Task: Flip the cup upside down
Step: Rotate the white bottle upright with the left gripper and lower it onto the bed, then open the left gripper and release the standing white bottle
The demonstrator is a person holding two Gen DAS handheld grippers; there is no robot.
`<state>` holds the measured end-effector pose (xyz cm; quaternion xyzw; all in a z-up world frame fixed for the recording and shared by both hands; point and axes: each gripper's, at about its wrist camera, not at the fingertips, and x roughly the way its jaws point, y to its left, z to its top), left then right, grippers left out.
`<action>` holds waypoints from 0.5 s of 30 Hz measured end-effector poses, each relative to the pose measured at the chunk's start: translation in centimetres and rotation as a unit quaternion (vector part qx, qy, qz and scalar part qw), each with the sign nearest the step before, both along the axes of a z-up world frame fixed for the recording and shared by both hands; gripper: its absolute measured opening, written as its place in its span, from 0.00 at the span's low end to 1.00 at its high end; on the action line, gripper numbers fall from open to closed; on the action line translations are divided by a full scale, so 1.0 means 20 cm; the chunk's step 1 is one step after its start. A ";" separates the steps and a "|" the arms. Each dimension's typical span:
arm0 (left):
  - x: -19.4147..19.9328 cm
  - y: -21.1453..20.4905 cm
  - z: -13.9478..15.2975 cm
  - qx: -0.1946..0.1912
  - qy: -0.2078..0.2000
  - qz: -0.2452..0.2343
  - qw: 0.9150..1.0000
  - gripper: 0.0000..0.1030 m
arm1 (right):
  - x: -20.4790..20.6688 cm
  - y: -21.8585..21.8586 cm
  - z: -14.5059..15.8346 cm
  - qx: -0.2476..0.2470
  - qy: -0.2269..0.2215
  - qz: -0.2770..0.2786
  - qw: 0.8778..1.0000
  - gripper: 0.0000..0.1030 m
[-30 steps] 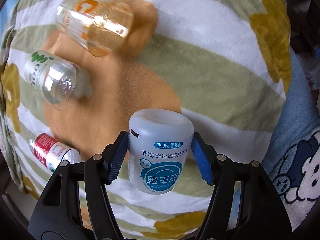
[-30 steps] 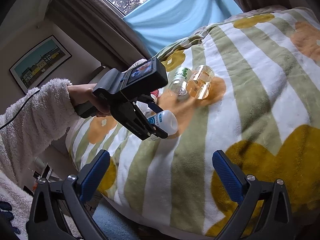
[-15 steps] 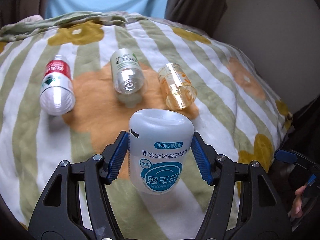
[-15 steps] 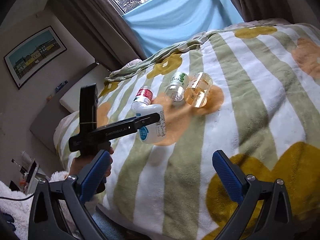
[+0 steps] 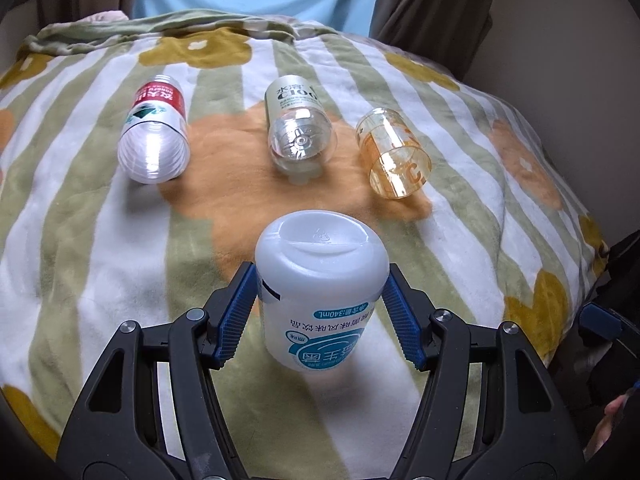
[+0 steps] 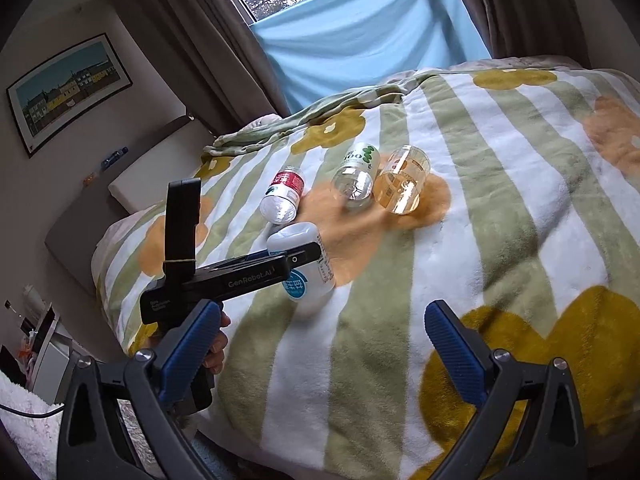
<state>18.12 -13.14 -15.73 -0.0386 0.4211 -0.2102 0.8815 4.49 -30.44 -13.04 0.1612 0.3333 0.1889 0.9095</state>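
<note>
1. Left claw point(image 5: 322, 312) is clenched on the white plastic cup with blue printed label point(image 5: 320, 284). Both blue ribbed pads press its upper sides, lower centre of the left wrist frame.
2. The cup is inverted: its closed base faces up and the label text reads upside down. In the right wrist frame the cup point(image 6: 308, 268) sits left of centre, its lower end at or just above the striped flower-pattern blanket point(image 6: 500, 240) on the bed. Contact cannot be confirmed.
3. Right claw point(image 6: 326, 344) is released, jaws wide apart with nothing between them. It hangs over the blanket at the bottom of its frame, well apart from the cup.
4. Other items lie on their sides across the upper middle of the left wrist frame: clear plastic bottle with red label point(image 5: 154, 136), clear bottle with green-and-white label point(image 5: 298, 128), amber transparent tumbler point(image 5: 394, 154).
5. Judgement: the flip looks nearly complete. Setting down and letting go remain.
6. Risks:
   - The blanket is soft and uneven, so the narrower open end may sink or tilt and the cup may topple on release.
   - Opening the claw before the rim is seated would drop the cup.
   - Ribbed pads could drag the light cup sideways during withdrawal.
   - A topple could roll the cup toward the nearby bottles.
</note>
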 end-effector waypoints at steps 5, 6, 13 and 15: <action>-0.02 0.00 0.02 0.022 0.016 -0.004 1.000 0.59 | -0.01 0.02 0.00 0.001 -0.001 0.005 1.000 0.99; -0.02 -0.01 0.02 0.030 0.017 -0.005 0.999 0.59 | -0.01 0.02 0.00 0.000 -0.001 0.005 1.000 0.99; -0.07 -0.06 0.05 0.070 0.003 -0.015 0.997 0.97 | -0.01 0.03 0.01 -0.001 -0.004 0.009 1.000 0.99; -0.08 -0.05 0.07 0.062 -0.005 -0.014 0.998 1.00 | -0.01 0.04 0.01 -0.002 -0.004 0.010 1.000 0.99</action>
